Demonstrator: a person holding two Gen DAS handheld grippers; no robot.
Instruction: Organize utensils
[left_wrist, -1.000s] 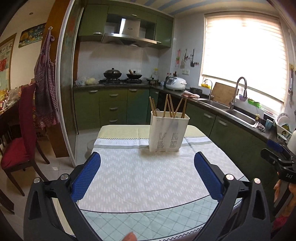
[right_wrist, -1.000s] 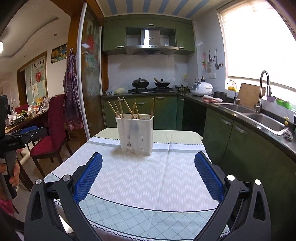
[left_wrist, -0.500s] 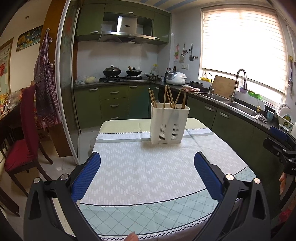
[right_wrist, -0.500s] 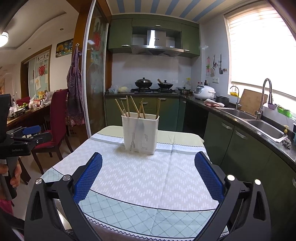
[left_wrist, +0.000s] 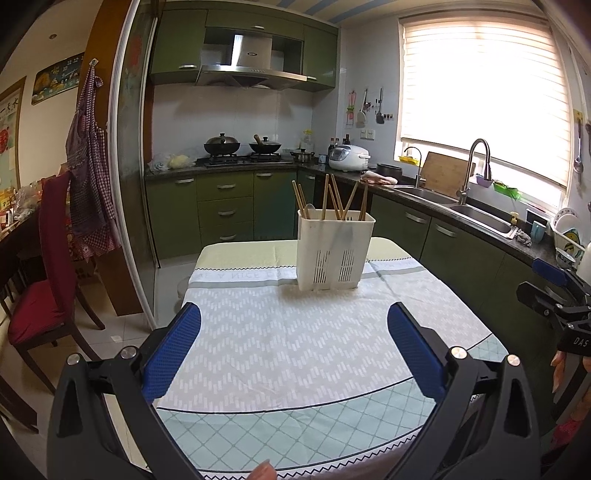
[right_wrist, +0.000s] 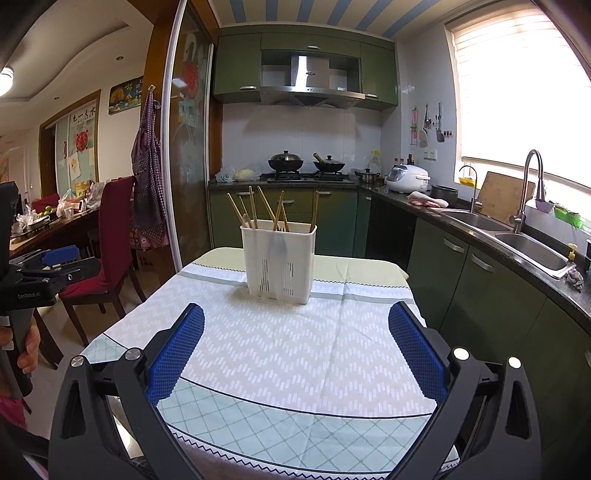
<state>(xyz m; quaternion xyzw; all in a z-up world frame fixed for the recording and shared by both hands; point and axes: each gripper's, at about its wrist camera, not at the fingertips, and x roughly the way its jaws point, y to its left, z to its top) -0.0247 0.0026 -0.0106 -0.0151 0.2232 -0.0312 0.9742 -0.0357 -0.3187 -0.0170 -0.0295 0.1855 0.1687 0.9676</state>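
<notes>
A white slotted utensil holder (left_wrist: 335, 254) stands upright on the far part of the cloth-covered table (left_wrist: 280, 354), with several wooden chopsticks (left_wrist: 332, 201) and a spoon standing in it. It also shows in the right wrist view (right_wrist: 279, 258), chopsticks (right_wrist: 266, 208) leaning in it. My left gripper (left_wrist: 293, 317) is open and empty, held above the table's near edge, well short of the holder. My right gripper (right_wrist: 295, 319) is open and empty, also back from the holder. Each gripper shows at the other view's edge.
A red chair (left_wrist: 44, 280) stands left of the table. Green cabinets and a counter with a sink (left_wrist: 476, 218) run along the right. A stove with pots (left_wrist: 240, 147) is at the back. A glass sliding door frame (left_wrist: 125, 166) stands at the left.
Both grippers have pulled back and risen slightly; the holder now looks a little farther and higher in both views. Both stay open and empty.
</notes>
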